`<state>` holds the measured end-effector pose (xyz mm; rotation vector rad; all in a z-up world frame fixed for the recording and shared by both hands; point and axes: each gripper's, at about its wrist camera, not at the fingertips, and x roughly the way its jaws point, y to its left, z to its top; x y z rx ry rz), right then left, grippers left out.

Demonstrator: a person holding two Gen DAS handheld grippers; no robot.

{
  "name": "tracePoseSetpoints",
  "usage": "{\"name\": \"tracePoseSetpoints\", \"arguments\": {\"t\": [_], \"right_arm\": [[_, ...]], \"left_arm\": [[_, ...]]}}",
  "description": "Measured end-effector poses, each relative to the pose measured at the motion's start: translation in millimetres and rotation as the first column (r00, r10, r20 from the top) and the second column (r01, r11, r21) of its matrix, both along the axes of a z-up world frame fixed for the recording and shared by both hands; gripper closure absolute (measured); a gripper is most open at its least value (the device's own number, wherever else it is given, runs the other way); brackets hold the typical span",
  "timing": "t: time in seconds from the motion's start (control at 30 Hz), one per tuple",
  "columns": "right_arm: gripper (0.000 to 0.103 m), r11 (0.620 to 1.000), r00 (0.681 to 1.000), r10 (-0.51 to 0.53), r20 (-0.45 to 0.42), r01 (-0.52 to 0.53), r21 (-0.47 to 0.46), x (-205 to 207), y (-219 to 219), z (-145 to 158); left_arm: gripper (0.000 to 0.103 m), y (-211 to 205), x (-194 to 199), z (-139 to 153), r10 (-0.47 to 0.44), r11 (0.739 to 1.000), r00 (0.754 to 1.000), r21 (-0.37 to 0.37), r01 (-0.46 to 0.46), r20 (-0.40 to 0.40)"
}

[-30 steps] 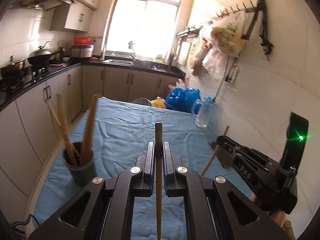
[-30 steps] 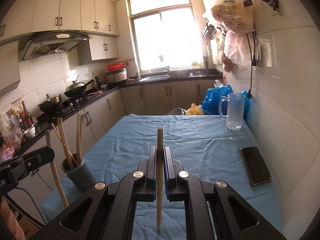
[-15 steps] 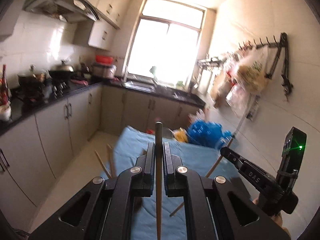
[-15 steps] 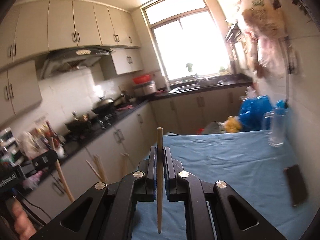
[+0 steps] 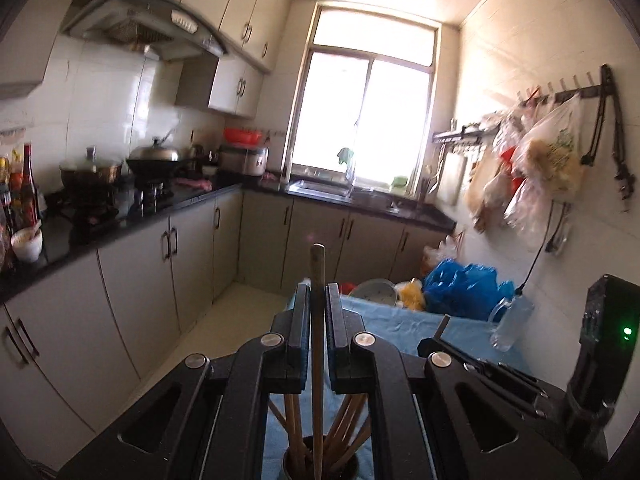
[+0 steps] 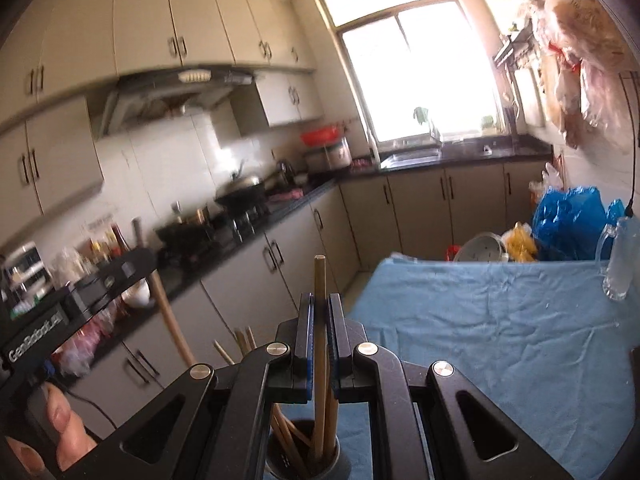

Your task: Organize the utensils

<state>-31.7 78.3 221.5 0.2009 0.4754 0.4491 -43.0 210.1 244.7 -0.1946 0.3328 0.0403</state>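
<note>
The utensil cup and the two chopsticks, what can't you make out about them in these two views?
- Left wrist view: cup base cut off by the bottom edge; left gripper hides its sides.
- Left wrist view: the held chopstick tip's depth in the cup is unclear.
- Right wrist view: right gripper covers the cup rim; chopstick tip contact is hidden.
</note>
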Motion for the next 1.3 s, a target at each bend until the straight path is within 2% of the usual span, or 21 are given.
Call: {"name": "tracePoseSetpoints", "arguments": {"t": [0.23, 0.27, 0.3, 0.37, 0.5, 0.57, 0.63, 0.7, 0.97, 1.17, 1.3], "right_arm": [[0.093, 0.999, 0.998, -0.005, -0.056, 0.002, -0.047, 10.7, 0.9, -27.0], [0.085, 0.999, 0.998, -0.008, -0.061, 0.006, -0.045, 12.1, -1.1, -28.5], [0.073, 0.999, 0.998, -0.013, -0.065, 0.010, -0.039, 12.9, -3.9, -29.6], [0.058, 1.000, 0.998, -0.020, -0.063, 0.019, -0.023, 13.2, -9.7, -29.0], [0.056, 0.999, 0.998, -0.036, -0.054, 0.036, -0.014, 7.9, -20.7, -24.6], [0.053, 0.999, 0.998, -0.051, -0.048, 0.050, -0.018, 2.2, -26.8, -23.6], [0.047, 0.997, 0.996, -0.076, -0.039, 0.075, -0.028, -3.9, -34.0, -24.9], [0.045, 0.992, 0.993, -0.115, -0.037, 0.113, -0.047, -12.6, -43.1, -29.8], [0.040, 0.969, 0.970, -0.239, -0.052, 0.235, -0.074, -51.2, -82.0, -52.1], [0.038, 0.956, 0.956, -0.288, -0.054, 0.283, -0.082, -79.3, -102.0, -61.5], [0.036, 0.954, 0.954, -0.294, -0.061, 0.288, -0.083, -93.0, -105.0, -66.8]], "left_arm": [[0.096, 7.8, 29.6, -40.0, 0.010, 0.999, 0.994, -0.049, -0.016, -0.111], [0.096, 8.2, 29.2, -41.7, 0.014, 0.999, 0.993, -0.049, -0.020, -0.113], [0.096, 8.7, 29.2, -42.2, 0.019, 0.999, 0.994, -0.049, -0.024, -0.111], [0.096, 8.2, 26.2, -42.8, 0.024, 0.998, 0.994, -0.046, -0.029, -0.107], [0.092, 7.1, 18.1, -40.8, 0.034, 0.999, 0.994, -0.035, -0.038, -0.106], [0.075, 6.1, 8.8, -38.7, 0.042, 0.998, 0.994, -0.034, -0.046, -0.103], [0.066, 4.2, -3.3, -37.8, 0.067, 0.997, 0.993, -0.027, -0.070, -0.095], [0.062, -1.0, -17.1, -37.3, 0.091, 0.996, 0.992, -0.011, -0.092, -0.092], [0.020, -32.7, -71.4, -49.7, 0.208, 0.978, 0.976, 0.044, -0.206, -0.056], [0.005, -57.1, -101.0, -52.1, 0.304, 0.945, 0.952, 0.122, -0.304, 0.021], [0.000, -68.5, -114.2, -47.7, 0.330, 0.930, 0.941, 0.150, -0.337, 0.068]]}}
